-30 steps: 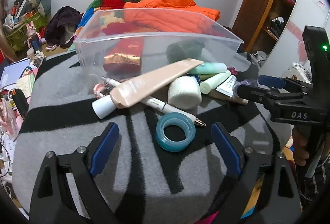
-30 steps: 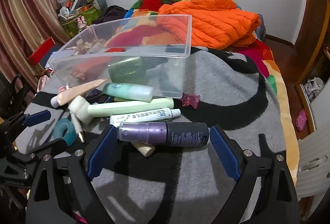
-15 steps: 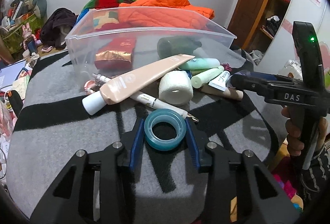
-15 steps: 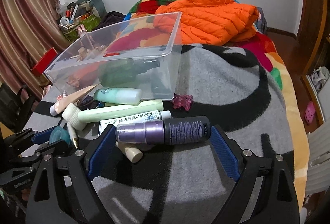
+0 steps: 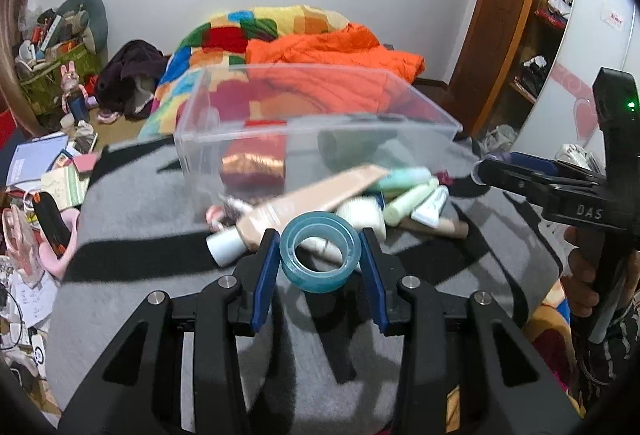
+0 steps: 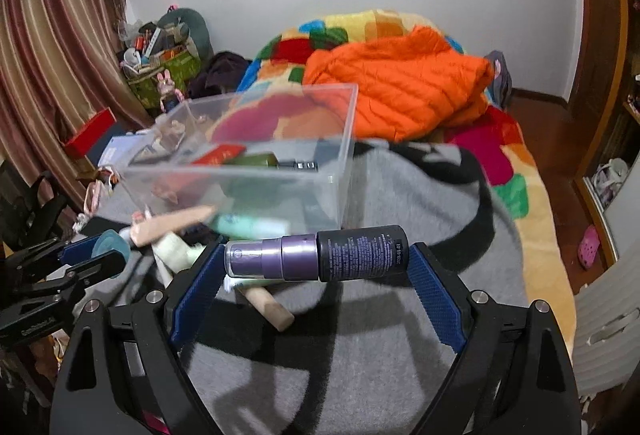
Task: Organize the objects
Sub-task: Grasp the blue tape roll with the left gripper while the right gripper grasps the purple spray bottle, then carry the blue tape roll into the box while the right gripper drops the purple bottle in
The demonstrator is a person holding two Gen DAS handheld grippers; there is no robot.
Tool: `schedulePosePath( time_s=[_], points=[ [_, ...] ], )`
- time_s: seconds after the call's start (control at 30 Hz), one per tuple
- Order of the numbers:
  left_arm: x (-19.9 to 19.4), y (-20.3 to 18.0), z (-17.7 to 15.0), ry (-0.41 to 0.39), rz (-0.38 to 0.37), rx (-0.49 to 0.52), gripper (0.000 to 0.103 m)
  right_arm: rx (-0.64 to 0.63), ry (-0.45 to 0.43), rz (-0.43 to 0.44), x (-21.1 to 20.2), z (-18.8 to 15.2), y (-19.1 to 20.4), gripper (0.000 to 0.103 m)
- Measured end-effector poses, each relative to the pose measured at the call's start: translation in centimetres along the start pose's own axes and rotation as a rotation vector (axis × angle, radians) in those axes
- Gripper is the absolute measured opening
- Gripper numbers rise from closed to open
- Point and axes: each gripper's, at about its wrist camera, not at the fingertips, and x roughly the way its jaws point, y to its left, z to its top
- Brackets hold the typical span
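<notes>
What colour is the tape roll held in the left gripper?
Translucent teal-blue tape roll, clearest in the left wrist view, clamped by the left gripper.

Teal tape ring and sideways purple-black spray bottle, both lifted.

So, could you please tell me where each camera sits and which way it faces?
Left wrist: sits behind the left gripper, facing the clear bin; jaws shut on the tape roll; right gripper shows too.
Right wrist: sits behind the right gripper, facing the bin; jaws grip the spray bottle.
Shared: bin, orange jacket.
</notes>
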Motion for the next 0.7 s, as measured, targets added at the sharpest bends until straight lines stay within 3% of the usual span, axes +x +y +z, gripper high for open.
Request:
schedulePosePath(
  time_s=[0.47, 0.7],
  points=[
    [0.1, 1.2, 5.4, -0.077, 0.016, 0.0, 0.04, -0.018, -0.062, 0.027, 0.6, 4.9, 2.3, 0.089],
    [2.6, 3.3, 8.2, -0.031, 0.016, -0.024, 0.04, -0.035, -0.03, 0.03, 3.6, 7.3, 4.0, 0.089]
  ],
)
